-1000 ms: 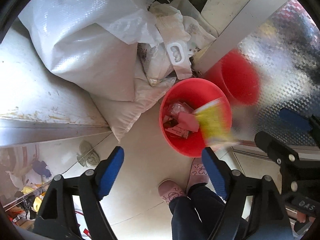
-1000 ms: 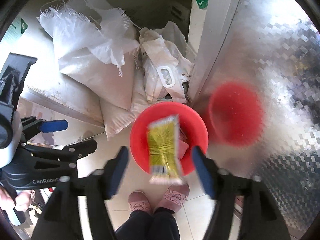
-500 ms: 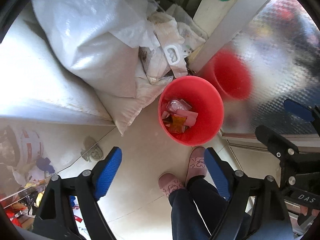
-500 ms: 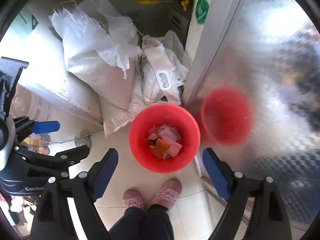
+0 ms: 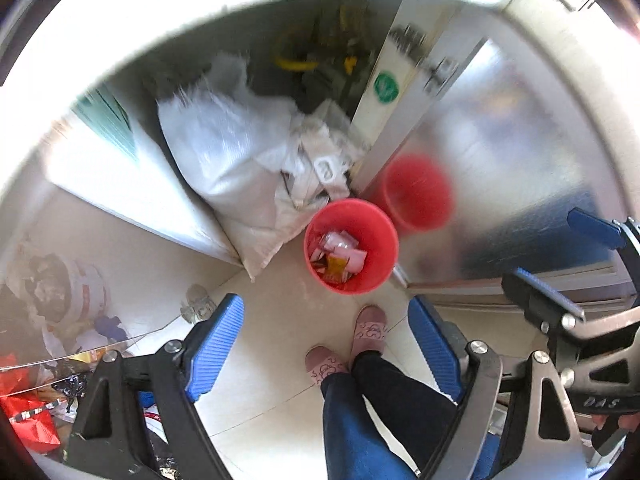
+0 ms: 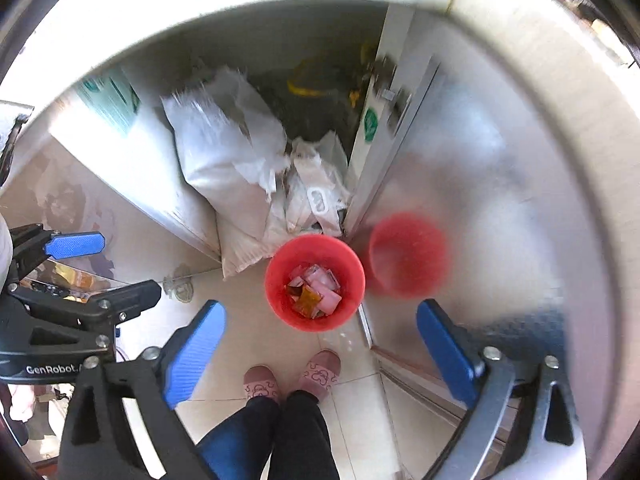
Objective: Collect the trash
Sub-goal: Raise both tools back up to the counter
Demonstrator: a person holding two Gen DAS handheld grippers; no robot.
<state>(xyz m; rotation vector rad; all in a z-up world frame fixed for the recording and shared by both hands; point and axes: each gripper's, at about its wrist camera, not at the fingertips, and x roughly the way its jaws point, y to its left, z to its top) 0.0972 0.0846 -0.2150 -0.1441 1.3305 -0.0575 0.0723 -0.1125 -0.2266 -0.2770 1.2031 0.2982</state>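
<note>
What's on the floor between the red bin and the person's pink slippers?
Nothing but bare pale floor tile between the red bin and the pink slippers. The right wrist view shows it best; the left wrist view agrees.

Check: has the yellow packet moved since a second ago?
Yes. The yellow packet dropped from between the right gripper fingers into the red bin.

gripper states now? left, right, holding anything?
Left gripper: open, empty.
Right gripper: jaws opening, nothing between them.

Glossy red plastic bin (image 6: 280, 304); shiny embossed metal door (image 6: 500, 240); white sacks (image 5: 224, 160), probably woven plastic; smooth floor tiles (image 5: 272, 360).
</note>
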